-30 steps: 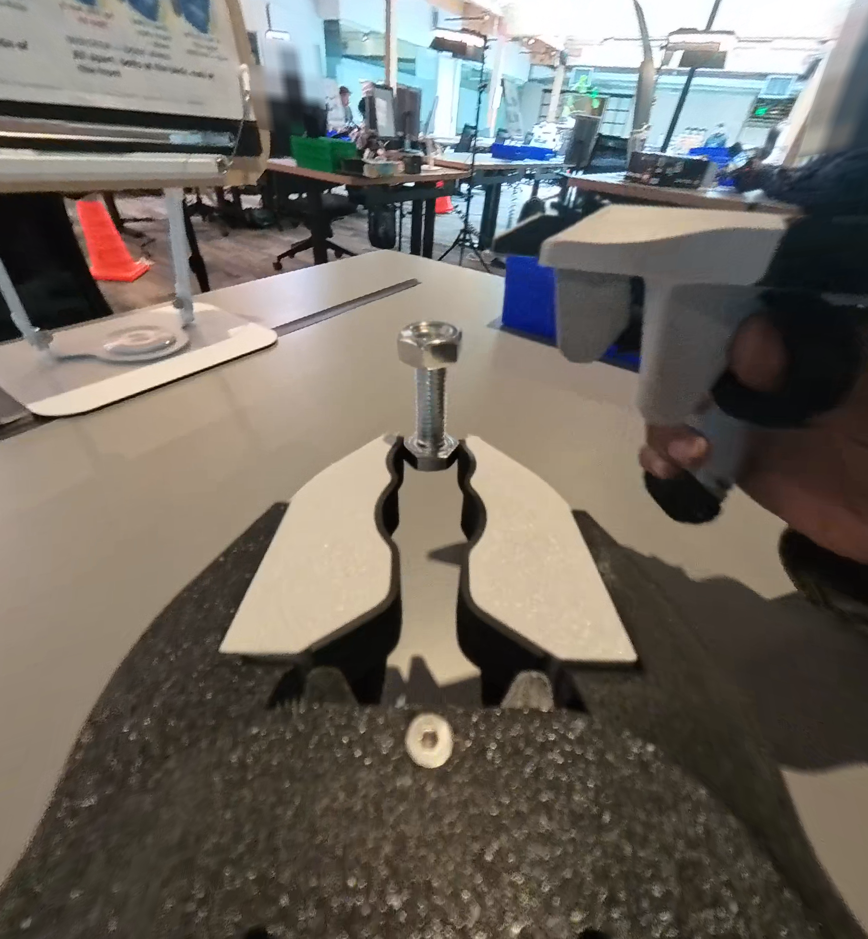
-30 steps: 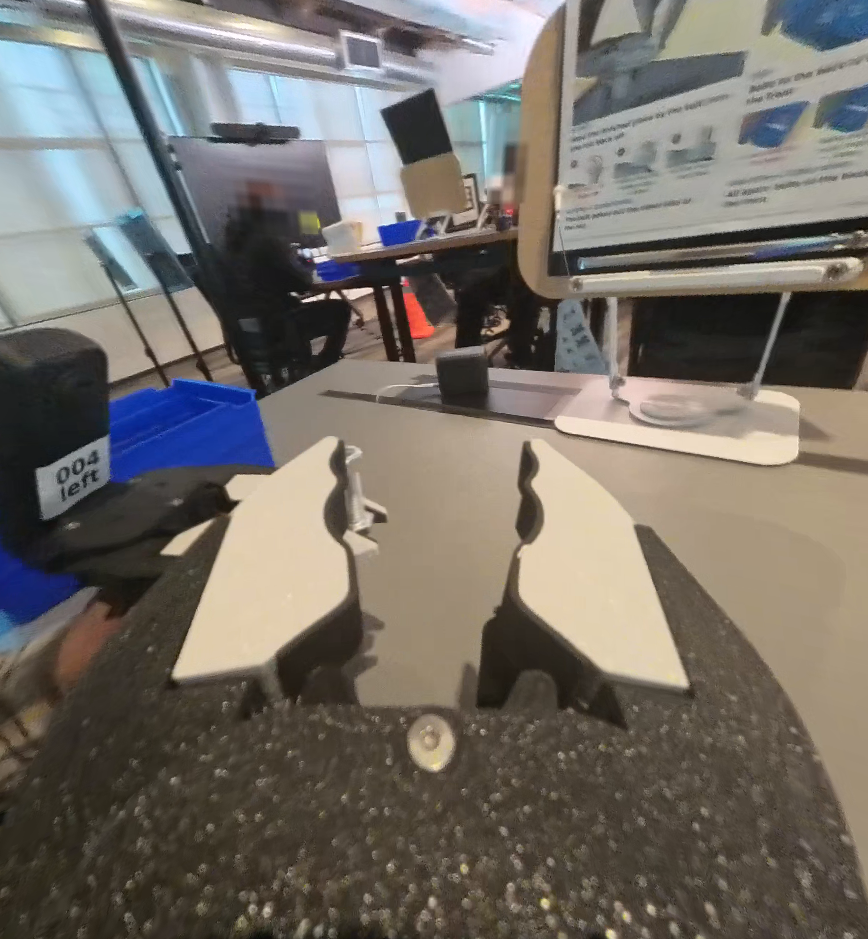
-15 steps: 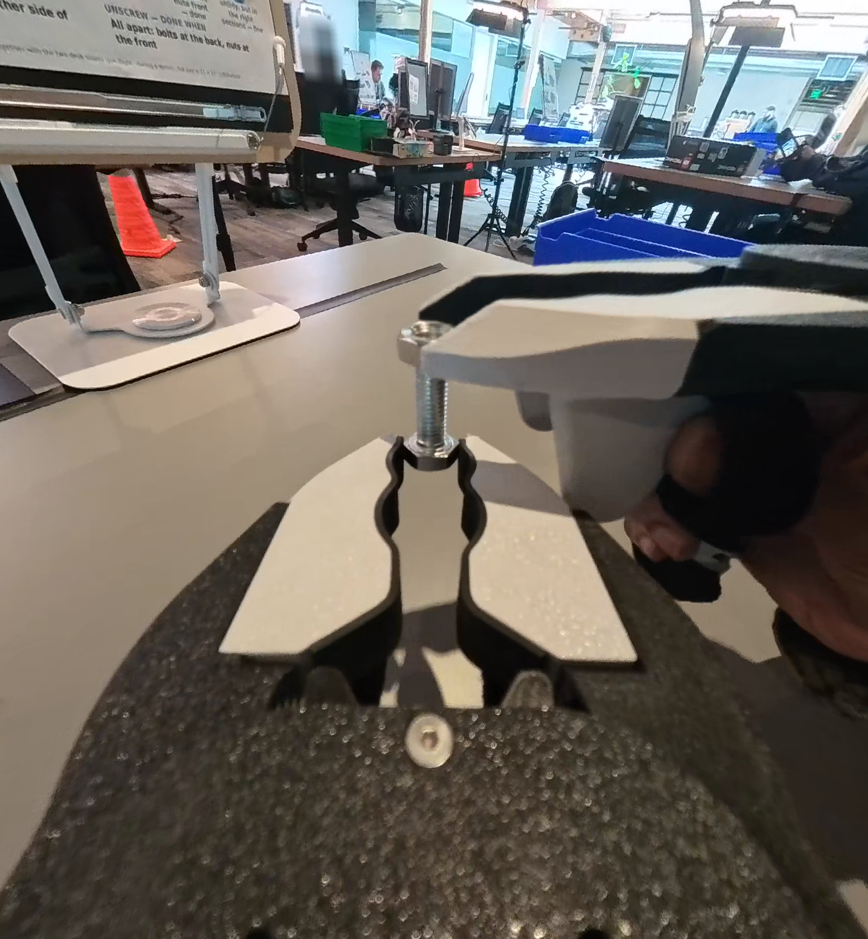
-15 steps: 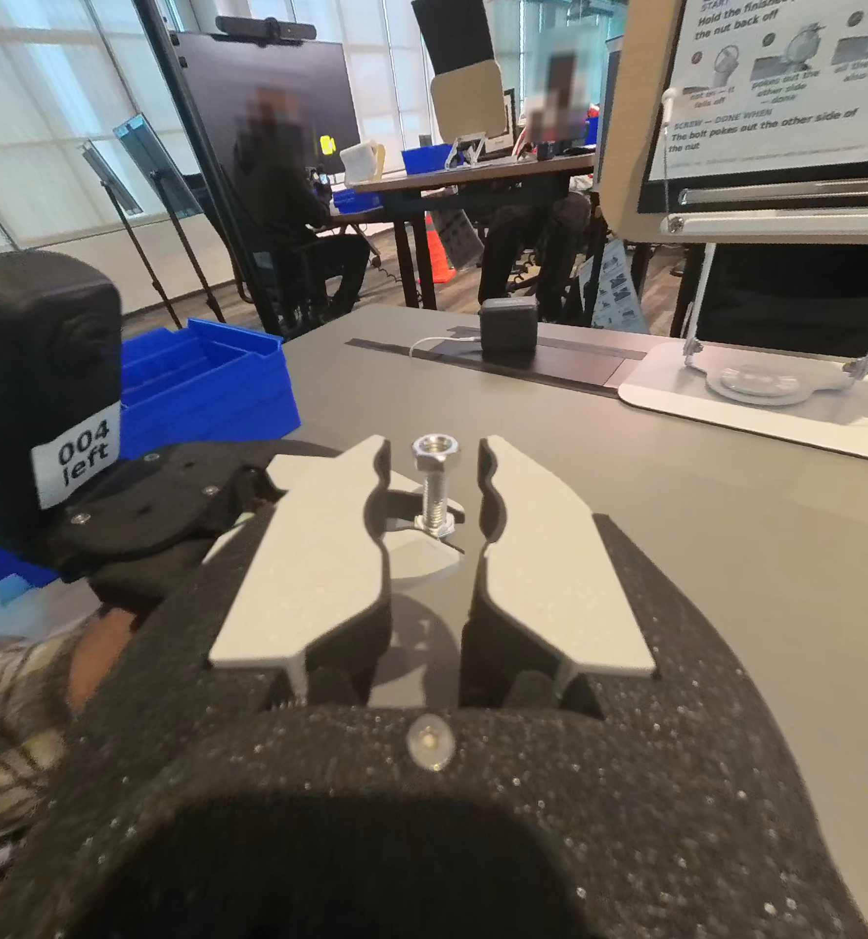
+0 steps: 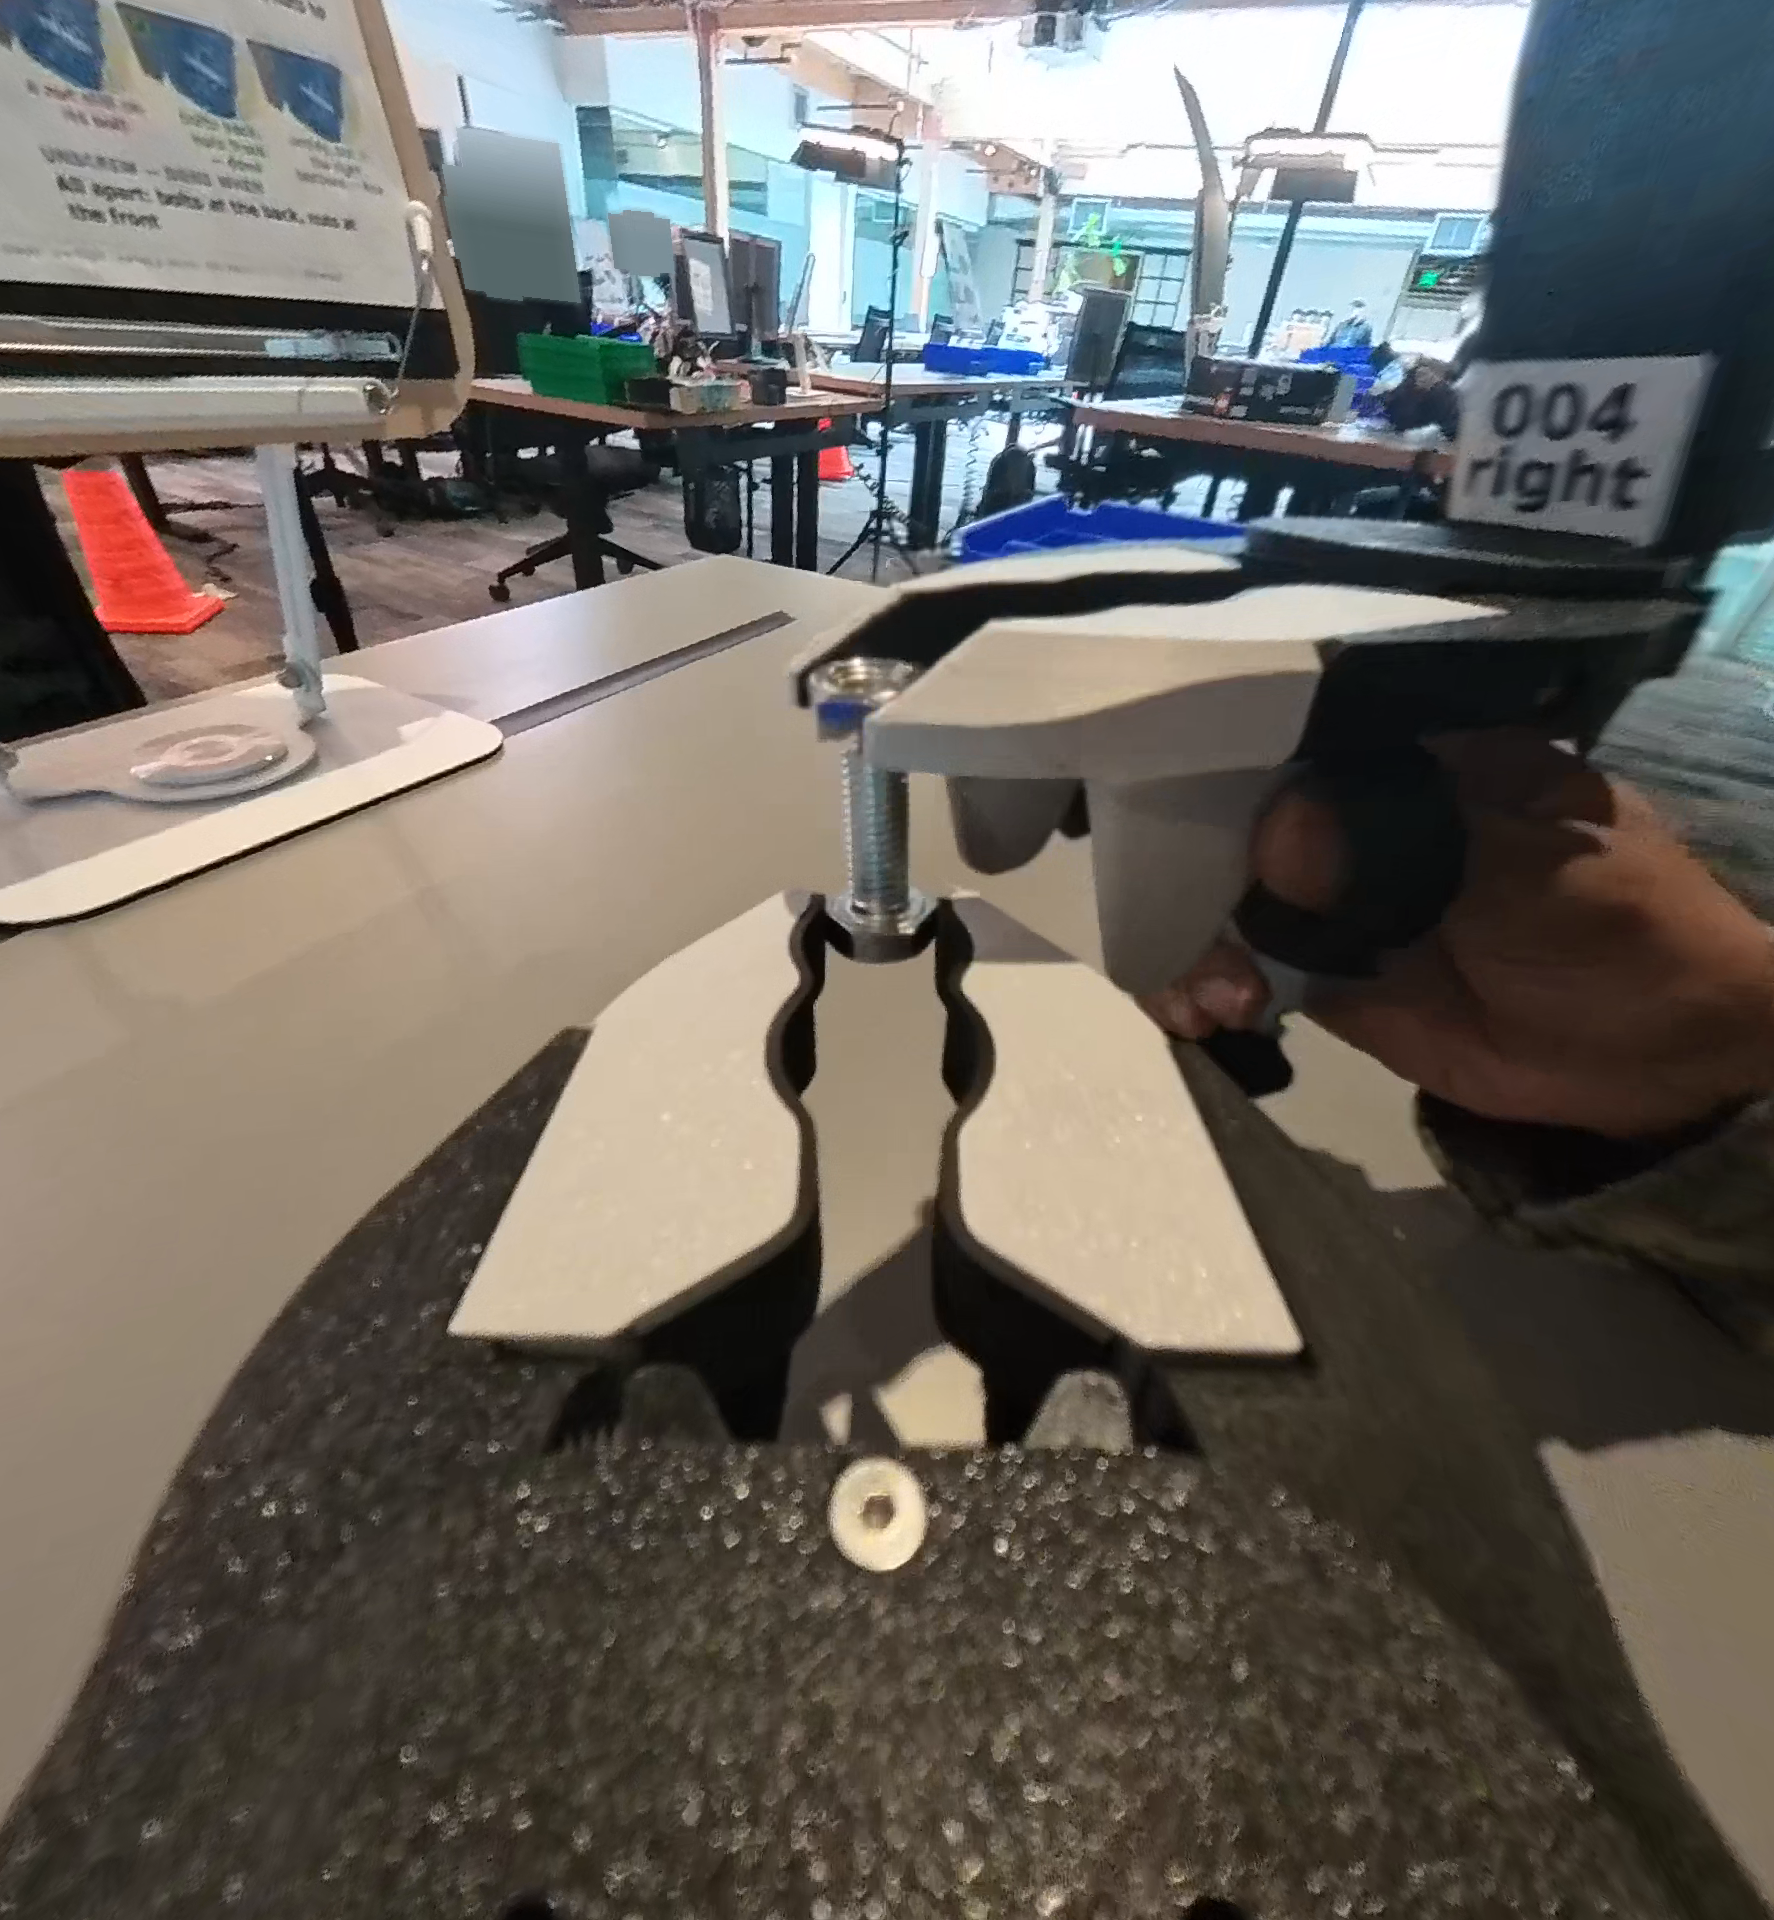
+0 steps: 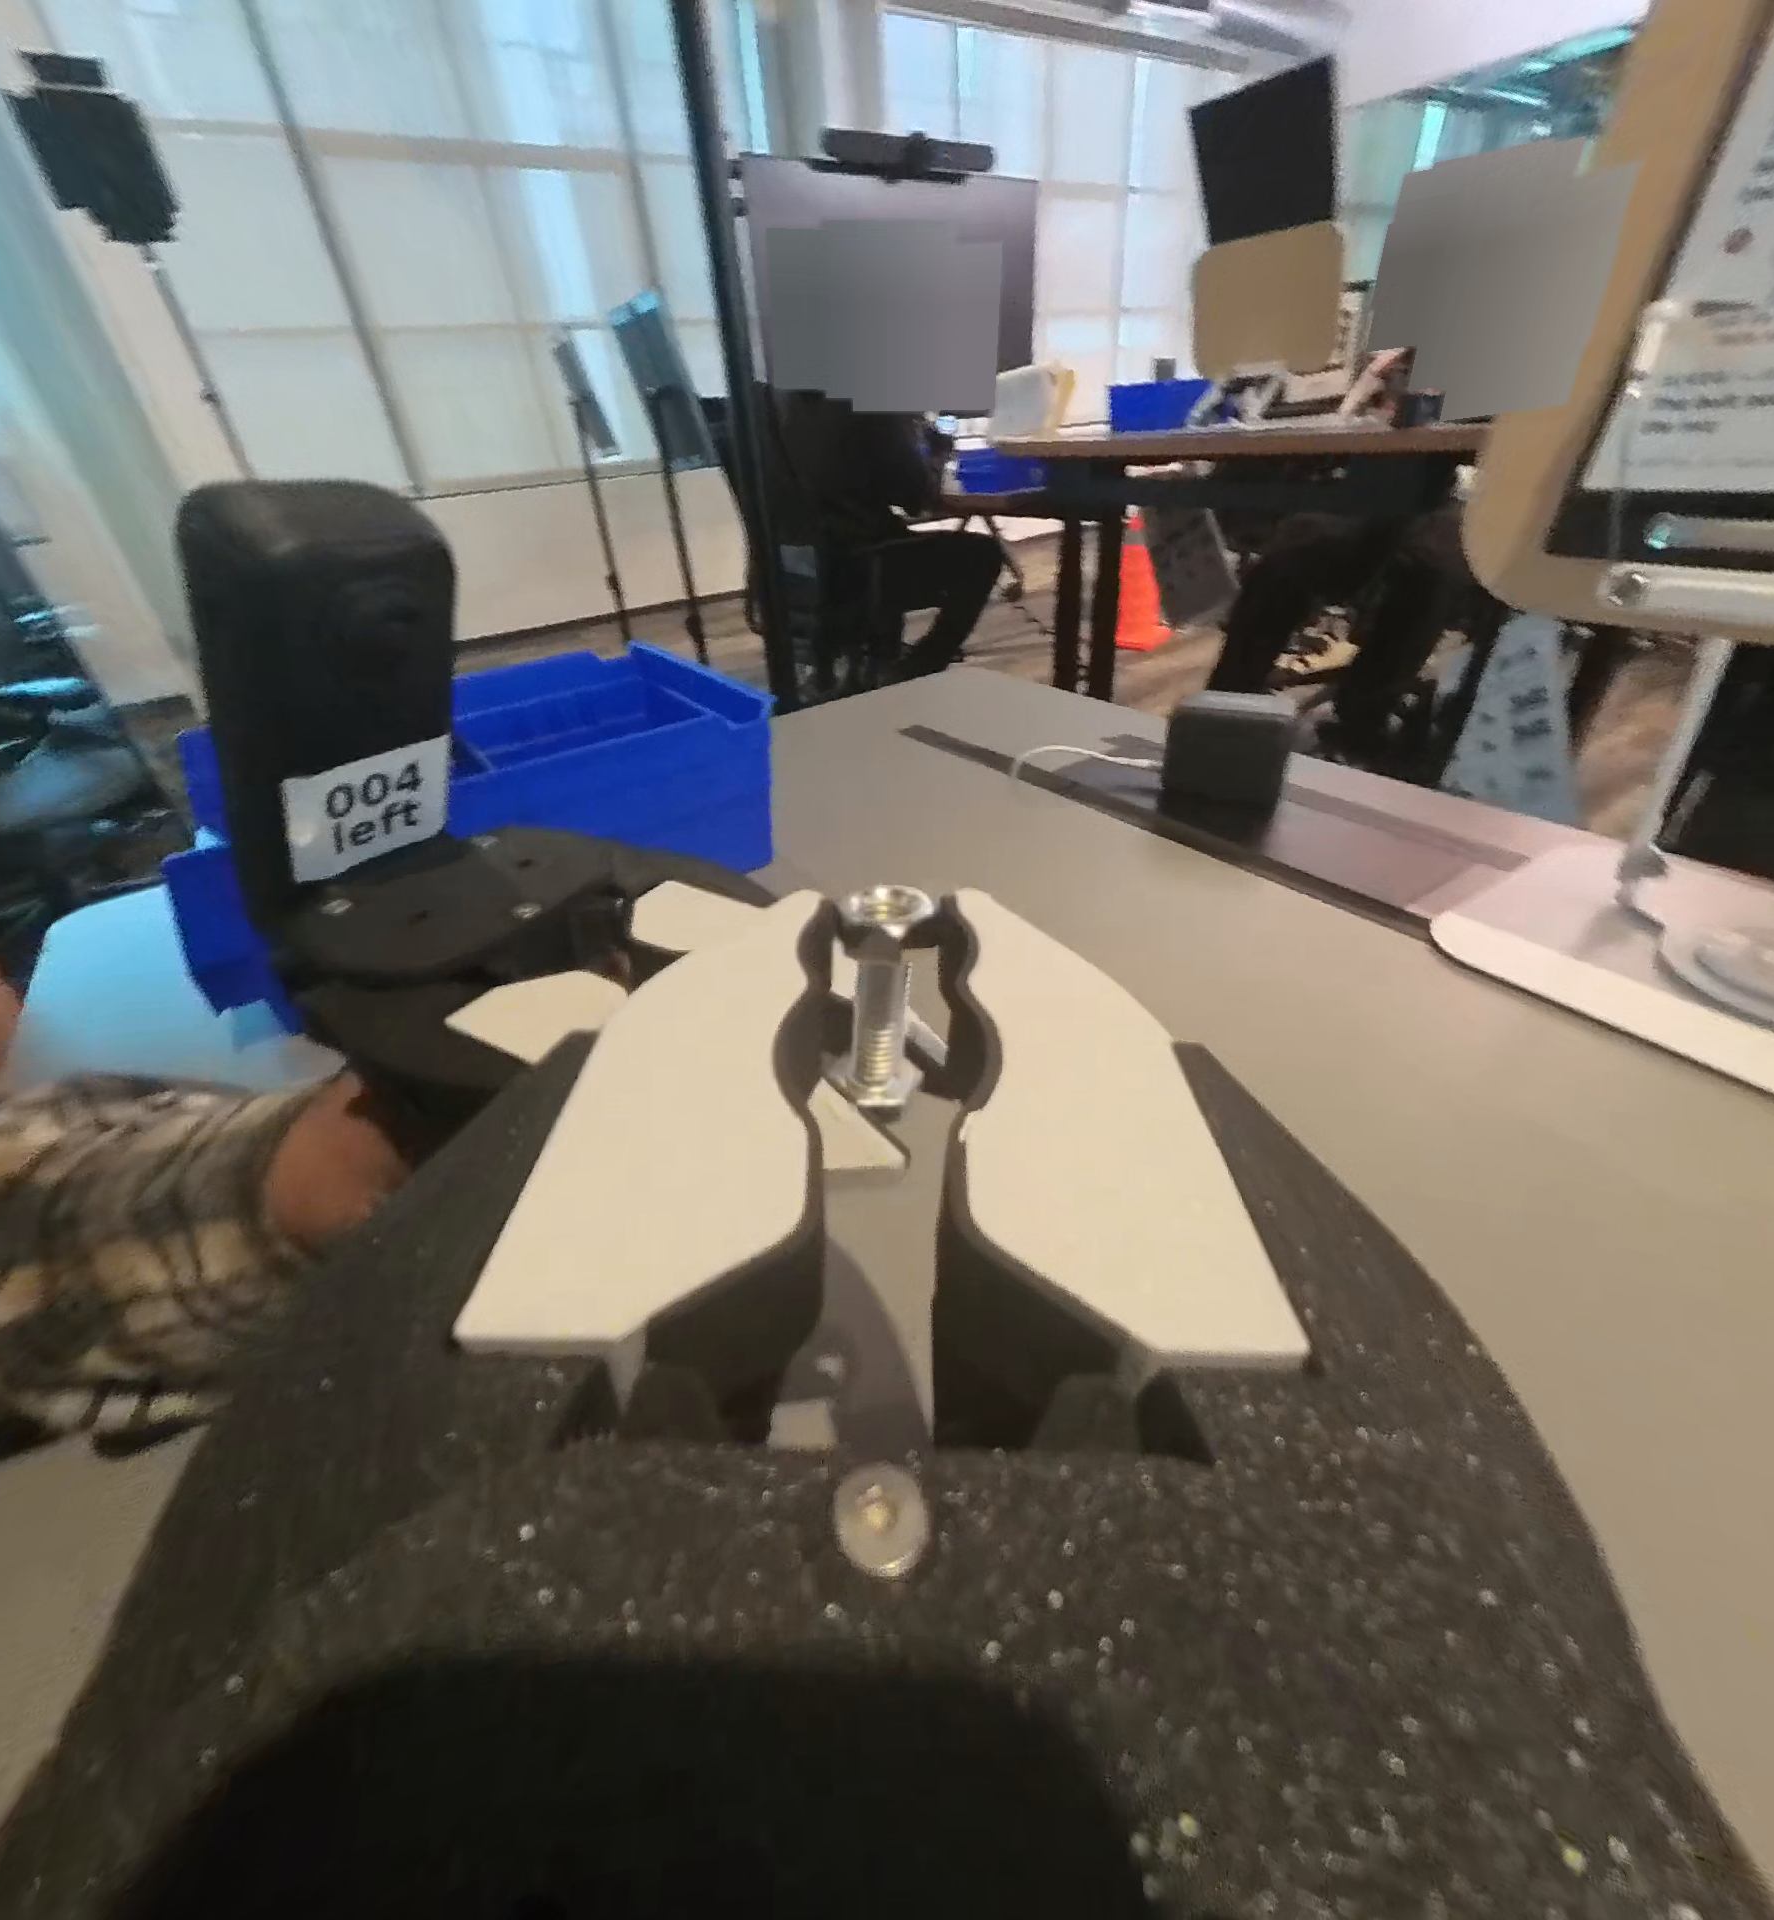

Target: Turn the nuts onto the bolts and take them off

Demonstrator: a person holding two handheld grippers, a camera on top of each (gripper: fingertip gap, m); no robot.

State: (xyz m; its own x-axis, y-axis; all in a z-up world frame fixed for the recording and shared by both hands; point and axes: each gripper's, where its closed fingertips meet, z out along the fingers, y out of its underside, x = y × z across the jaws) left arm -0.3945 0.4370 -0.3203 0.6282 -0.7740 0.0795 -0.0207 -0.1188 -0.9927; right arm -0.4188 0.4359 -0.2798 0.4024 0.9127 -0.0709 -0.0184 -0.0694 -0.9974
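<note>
Jaws: left gripper point(image 5: 875, 928) clamped on the bolt's hex head at the bottom; right gripper point(image 6: 880, 928) closed round the nut at the top.
Bolt point(image 5: 879, 844): upright, head down, just over the grey worktop point(image 5: 239, 1039), between both grippers.
Nut point(image 5: 855, 688): silver hex, at the tip of the thread, bore showing from above.
Progress: prob. early or nearly off; can't tell which direction it's turning. Most of the thread is bare.
Look: bright zinc steel, clean thread.
Around: blue bin point(image 6: 644, 748) beyond worktop edge.

left gripper point(image 5: 878, 925) level and low, fingertips pinched near-closed, right gripper point(image 6: 881, 935) crossing above it, fingertips likewise pinched, right hand point(image 5: 1548, 935) around its grip
</note>
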